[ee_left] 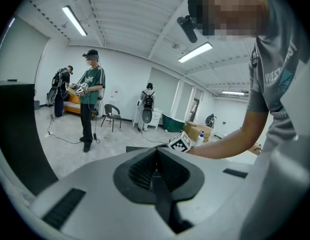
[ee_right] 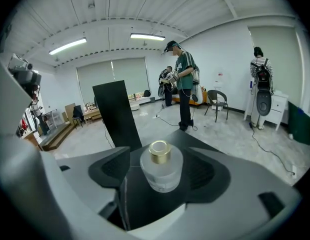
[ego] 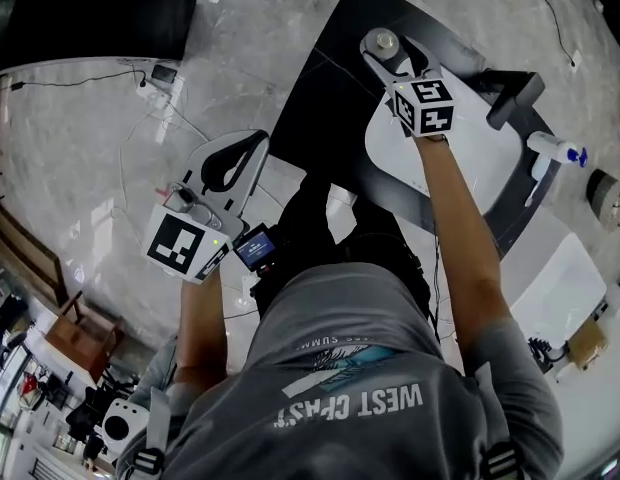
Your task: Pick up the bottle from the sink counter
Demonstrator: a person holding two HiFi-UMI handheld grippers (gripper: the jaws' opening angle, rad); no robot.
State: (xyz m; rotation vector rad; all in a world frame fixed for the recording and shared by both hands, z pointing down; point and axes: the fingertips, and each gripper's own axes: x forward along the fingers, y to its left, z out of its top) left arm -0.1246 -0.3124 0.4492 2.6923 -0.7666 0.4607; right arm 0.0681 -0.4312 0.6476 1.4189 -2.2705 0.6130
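Left tool [ee_left: 156, 159]: held close in by the person's left side, off the edge of the table, above the pale marbled floor [ego: 110, 148]. Its jaws are together, with nothing between them.

Right tool [ee_right: 160, 156]: reached out at arm's length over the flat black table [ego: 320, 98]. Its jaws stand apart. The squat round frosted-glass bottle with a gold cap [ee_right: 161, 171] sits between them, upright on the table, with a gap showing on each side between glass and pad. No grip on it.

Bottle position, from the head view: near the far corner of the table, just beyond the rim of the white oval sink basin [ego: 470, 168].

Farther along the basin: a black faucet [ego: 515, 96]. Past that stands a white spray bottle with a blue cap [ego: 555, 149].

Background, right gripper view: a tall black upright panel [ee_right: 117, 114] behind the table, then a person in a green jersey and cap [ee_right: 184, 89] standing on the open floor, and a dark chair [ee_right: 217, 103] by the far wall.
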